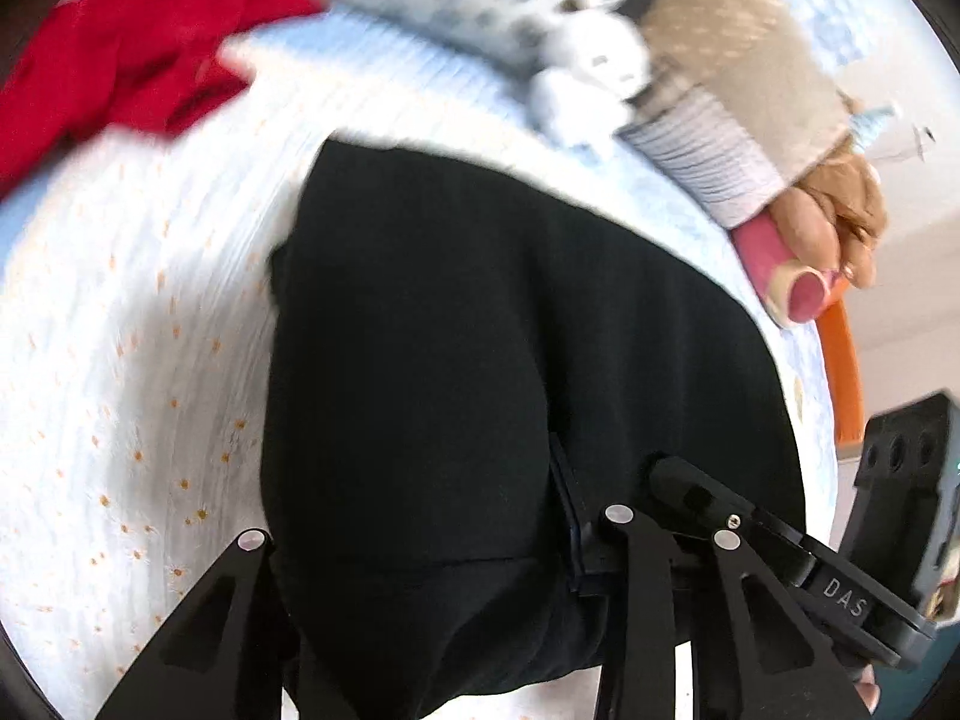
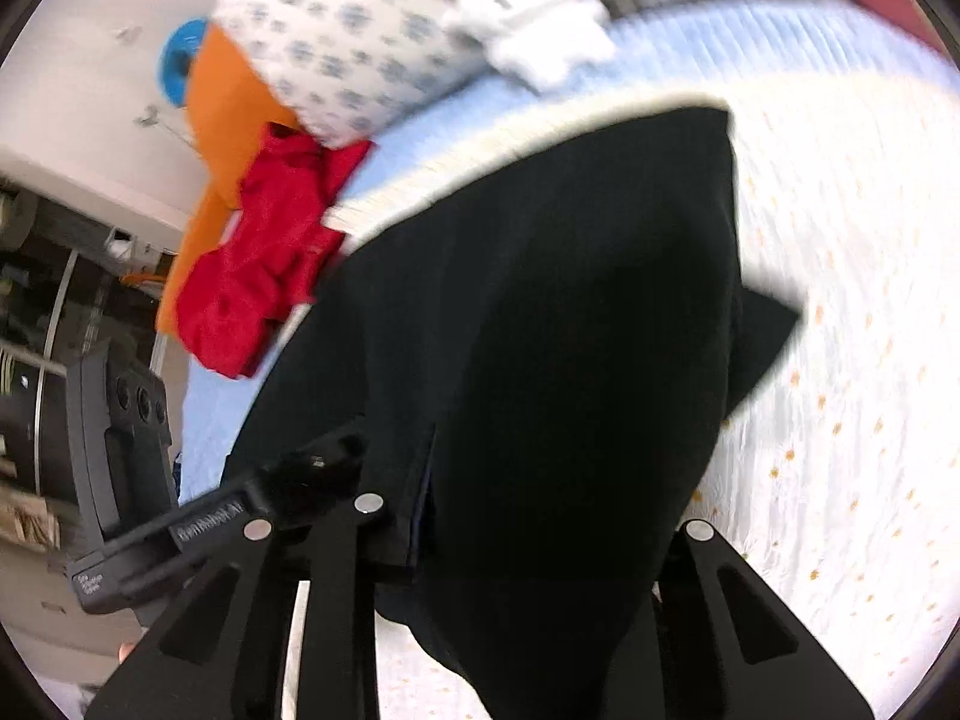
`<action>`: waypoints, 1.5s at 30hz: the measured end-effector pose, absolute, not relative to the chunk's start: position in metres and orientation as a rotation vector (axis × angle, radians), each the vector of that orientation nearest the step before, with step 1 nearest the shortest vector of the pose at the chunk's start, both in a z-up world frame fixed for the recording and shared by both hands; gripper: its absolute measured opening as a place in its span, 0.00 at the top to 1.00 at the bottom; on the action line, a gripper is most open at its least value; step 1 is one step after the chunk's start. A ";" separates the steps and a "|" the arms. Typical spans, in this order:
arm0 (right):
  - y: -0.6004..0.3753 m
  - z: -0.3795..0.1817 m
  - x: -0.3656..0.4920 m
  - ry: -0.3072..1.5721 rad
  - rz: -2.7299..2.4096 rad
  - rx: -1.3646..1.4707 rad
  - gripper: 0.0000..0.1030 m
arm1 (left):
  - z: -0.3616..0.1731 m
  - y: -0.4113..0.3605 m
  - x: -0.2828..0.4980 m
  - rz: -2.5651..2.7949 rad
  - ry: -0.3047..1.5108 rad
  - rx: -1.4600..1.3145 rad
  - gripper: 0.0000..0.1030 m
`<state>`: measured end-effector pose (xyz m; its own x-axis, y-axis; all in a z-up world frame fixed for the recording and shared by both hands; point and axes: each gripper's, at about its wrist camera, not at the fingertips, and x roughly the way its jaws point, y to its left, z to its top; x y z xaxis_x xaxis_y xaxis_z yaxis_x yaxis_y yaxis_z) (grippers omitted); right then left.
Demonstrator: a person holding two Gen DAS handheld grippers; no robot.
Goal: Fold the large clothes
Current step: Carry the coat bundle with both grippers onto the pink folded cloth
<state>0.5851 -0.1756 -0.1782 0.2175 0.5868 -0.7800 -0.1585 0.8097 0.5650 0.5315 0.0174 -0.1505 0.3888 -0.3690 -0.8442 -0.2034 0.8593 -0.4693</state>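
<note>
A large black garment lies over a white bedspread with small orange flowers. It also fills the middle of the right wrist view. My left gripper has its fingers spread wide, but black cloth bunches over the fingertips and hides them. My right gripper stands the same way, its fingertips buried in the black cloth. The other gripper's black body pokes into the left wrist view at lower right, and likewise in the right wrist view at lower left.
A red garment lies at the far side of the bed, also in the right wrist view. A patterned pillow and a white plush toy lie behind. A person's arm holding a pink roller reaches in. An orange bed edge shows.
</note>
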 end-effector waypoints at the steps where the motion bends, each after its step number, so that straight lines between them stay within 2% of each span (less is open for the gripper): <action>1: -0.179 -0.163 0.584 1.224 0.539 0.399 0.75 | -0.137 0.013 0.531 -0.125 1.153 -0.562 0.63; 5: -0.218 -0.114 0.566 1.114 0.594 0.457 0.75 | -0.085 -0.008 0.502 -0.228 0.999 -0.590 0.63; 10: -0.311 -0.052 0.496 1.016 0.587 0.413 0.76 | -0.046 -0.078 0.453 -0.395 0.983 -0.620 0.62; 16: -0.474 0.005 0.368 0.904 0.431 0.401 0.76 | 0.004 -0.245 0.381 -0.676 0.971 -0.517 0.62; 22: -0.614 0.029 0.249 0.826 0.222 0.440 0.75 | 0.022 -0.408 0.312 -0.900 0.977 -0.391 0.61; 27: -0.693 0.008 0.184 0.790 0.120 0.518 0.75 | 0.013 -0.503 0.268 -0.998 0.947 -0.279 0.60; 30: -0.726 -0.015 0.170 0.775 0.118 0.551 0.75 | -0.002 -0.530 0.250 -1.012 0.916 -0.230 0.60; 33: -0.743 -0.053 0.164 0.779 0.134 0.586 0.75 | -0.037 -0.541 0.242 -1.018 0.950 -0.244 0.60; 36: -0.762 -0.095 0.153 0.838 0.128 0.631 0.75 | -0.095 -0.548 0.254 -0.990 1.073 -0.243 0.59; 38: -0.762 -0.133 0.153 0.891 0.115 0.662 0.73 | -0.127 -0.551 0.261 -0.964 1.119 -0.244 0.54; 40: -0.764 -0.157 0.148 0.857 0.128 0.691 0.68 | -0.149 -0.549 0.261 -0.955 1.107 -0.247 0.45; 41: -0.767 -0.165 0.146 0.848 0.135 0.715 0.66 | -0.156 -0.549 0.261 -0.957 1.110 -0.263 0.45; 42: -0.768 -0.169 0.146 0.846 0.132 0.725 0.59 | -0.161 -0.549 0.263 -0.959 1.114 -0.273 0.44; 43: -0.769 -0.173 0.145 0.844 0.120 0.722 0.47 | -0.162 -0.550 0.264 -0.962 1.116 -0.270 0.44; 45: -0.770 -0.175 0.145 0.848 0.120 0.708 0.36 | -0.160 -0.551 0.265 -0.971 1.127 -0.240 0.39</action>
<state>0.1451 -0.7703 -0.1751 0.6692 0.3676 -0.6458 0.1737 0.7676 0.6170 0.2652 -0.5508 -0.1600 0.0877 -0.7546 -0.6502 0.5321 0.5873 -0.6098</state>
